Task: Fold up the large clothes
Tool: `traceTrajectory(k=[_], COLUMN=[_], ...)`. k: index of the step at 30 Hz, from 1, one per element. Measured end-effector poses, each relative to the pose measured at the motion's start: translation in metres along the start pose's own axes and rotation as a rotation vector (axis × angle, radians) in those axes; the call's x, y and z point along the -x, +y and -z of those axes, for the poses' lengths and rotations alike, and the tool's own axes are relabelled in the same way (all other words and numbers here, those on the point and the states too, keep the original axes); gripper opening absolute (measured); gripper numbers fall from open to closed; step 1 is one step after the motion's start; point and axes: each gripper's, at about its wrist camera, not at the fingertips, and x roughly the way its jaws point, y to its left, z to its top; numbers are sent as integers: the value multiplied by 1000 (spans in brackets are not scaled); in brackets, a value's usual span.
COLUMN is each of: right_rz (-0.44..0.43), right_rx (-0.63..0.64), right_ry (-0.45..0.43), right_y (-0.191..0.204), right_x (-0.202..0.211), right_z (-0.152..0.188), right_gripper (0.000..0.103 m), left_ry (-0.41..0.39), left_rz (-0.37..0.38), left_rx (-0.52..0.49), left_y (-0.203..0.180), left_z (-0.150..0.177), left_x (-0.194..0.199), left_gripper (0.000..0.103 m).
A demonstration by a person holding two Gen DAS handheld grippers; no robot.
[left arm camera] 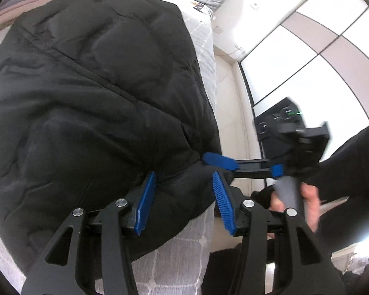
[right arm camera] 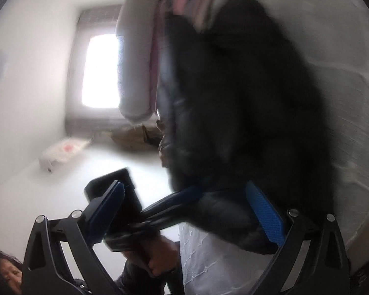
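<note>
A puffy black quilted coat (left arm camera: 93,103) covers the bed (left arm camera: 174,253). Left gripper (left arm camera: 184,196) jaws spread astride its hem; right gripper (right arm camera: 196,211) jaws spread too. Only the right view, at ten o'clock, shows a window (right arm camera: 101,71).

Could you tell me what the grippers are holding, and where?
Nothing, it seems: the left gripper stands open around a near corner of the black jacket, unpinched, and the right gripper is open too.

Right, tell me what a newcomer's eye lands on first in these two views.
The big black puffer jacket fills the left wrist view, spread over the pale quilted bed. At its near corner the left gripper stands open with its blue pads either side of the fabric, while the right gripper reaches in from the right, person's hand on its handle.
</note>
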Motion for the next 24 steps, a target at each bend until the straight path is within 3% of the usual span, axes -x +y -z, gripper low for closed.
traceTrajectory(k=[6,8,12,15,18,21,24], right_rz=[172,258,476,594,687,825,843], right_rx=[139,213,431,599,662,658,645], right_ry=[-51,-98,-242,-348,-389,-354,-340], right_y=[42,62,112,144,162,161,153], right_x=[6,10,11,3,-6,-34,-35], right_z=[15,27,64,97,114,119,112], right_gripper=[93,93,93,96,96,96,96], left_ry=[-90,-133,-205,-246,-245,-220,-214], left_rz=[-183,-259,-420,-472,-531,-520,-516], left_rx=[-107,-127,-134,-119,-92,-20,27], left_y=[-26,-28,-32,-33,-36,-25,-11], left_z=[11,18,33,40,42,48,56], left_x=[29,41,64,83,98,109,111], left_gripper=[47,54,57,57,58,60,61])
